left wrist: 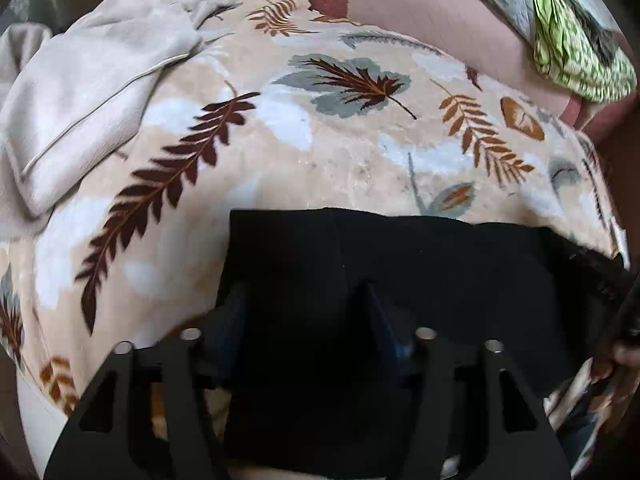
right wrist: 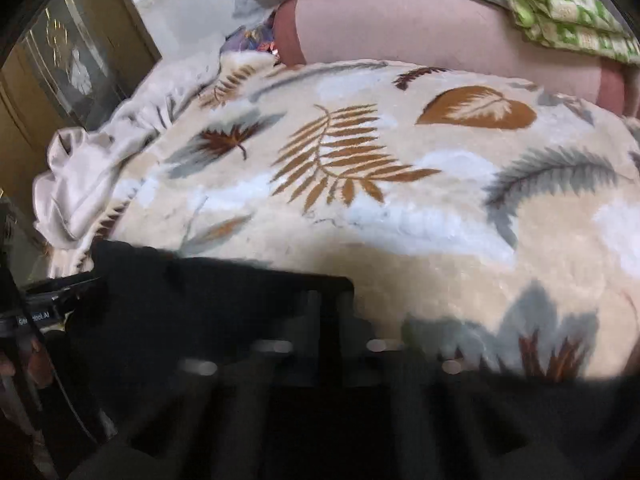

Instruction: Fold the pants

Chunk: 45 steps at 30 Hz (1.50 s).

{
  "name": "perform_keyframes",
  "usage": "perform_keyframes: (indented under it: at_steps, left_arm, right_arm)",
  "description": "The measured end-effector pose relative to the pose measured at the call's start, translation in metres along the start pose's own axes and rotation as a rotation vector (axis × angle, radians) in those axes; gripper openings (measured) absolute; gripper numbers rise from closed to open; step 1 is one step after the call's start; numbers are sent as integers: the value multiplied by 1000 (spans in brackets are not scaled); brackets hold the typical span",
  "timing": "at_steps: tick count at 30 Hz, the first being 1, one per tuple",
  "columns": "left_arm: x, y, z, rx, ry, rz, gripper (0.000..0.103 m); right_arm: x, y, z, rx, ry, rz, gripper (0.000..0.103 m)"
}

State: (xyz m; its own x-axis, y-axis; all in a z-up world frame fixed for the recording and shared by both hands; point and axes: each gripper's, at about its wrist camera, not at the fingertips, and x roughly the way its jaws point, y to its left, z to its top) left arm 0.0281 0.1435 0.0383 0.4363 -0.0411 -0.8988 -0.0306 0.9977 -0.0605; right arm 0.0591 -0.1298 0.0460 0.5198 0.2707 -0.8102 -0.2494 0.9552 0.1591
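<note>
Black pants (left wrist: 420, 264) lie on a leaf-patterned blanket (left wrist: 280, 152), their far edge straight across the near part of the bed. My left gripper (left wrist: 306, 304) is over the left part of the pants with its fingers (left wrist: 236, 312) spread apart and nothing between them. In the right wrist view the pants (right wrist: 208, 320) fill the lower left, with a square corner near the middle. My right gripper (right wrist: 328, 344) is over that corner; motion blur hides its fingers. The left gripper's body (right wrist: 36, 312) shows at the left edge.
A beige garment (left wrist: 92, 92) lies crumpled at the blanket's far left. A pink bolster (left wrist: 440, 16) and a green patterned cloth (left wrist: 572, 40) lie along the far side. A wooden cabinet (right wrist: 80, 52) stands beyond the bed's left side.
</note>
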Motion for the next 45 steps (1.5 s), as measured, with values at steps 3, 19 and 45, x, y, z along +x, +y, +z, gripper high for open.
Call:
perform_keyframes:
  at_steps: [3, 19, 45]
  left_arm:
    - [-1, -2, 11, 40, -50, 25, 33]
    - [-49, -14, 15, -8, -176, -54, 71]
    - [-10, -160, -39, 306, -48, -123, 72]
  right_arm:
    - [-11, -13, 4, 87, -69, 24, 5]
    - [-87, -57, -48, 184, -186, -91, 46]
    - [-150, -222, -163, 380, -47, -480, 4]
